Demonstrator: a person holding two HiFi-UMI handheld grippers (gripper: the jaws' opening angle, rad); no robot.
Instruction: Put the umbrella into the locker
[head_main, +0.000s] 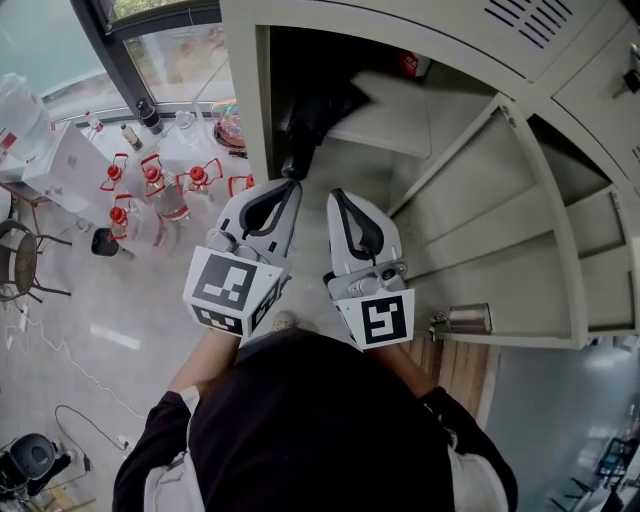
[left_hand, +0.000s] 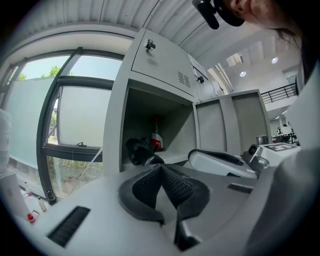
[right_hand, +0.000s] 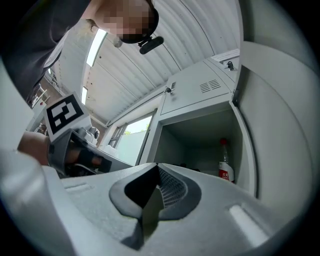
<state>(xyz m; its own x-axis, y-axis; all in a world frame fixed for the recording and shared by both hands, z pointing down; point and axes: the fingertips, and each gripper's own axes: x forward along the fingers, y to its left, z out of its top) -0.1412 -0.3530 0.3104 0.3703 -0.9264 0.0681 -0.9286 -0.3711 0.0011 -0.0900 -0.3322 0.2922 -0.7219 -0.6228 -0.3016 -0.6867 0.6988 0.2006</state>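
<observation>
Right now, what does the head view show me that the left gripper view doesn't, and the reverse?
Only the head view: the floor with red-handled jugs, the inside of the swung-open locker door, and the marker cubes on the grippers.
Only the left gripper view: the ceiling lights and a railing far off.
Both: the locker, the dark umbrella lying inside it, a red-labelled bottle further back, the left gripper shut on nothing, and the right gripper.
</observation>
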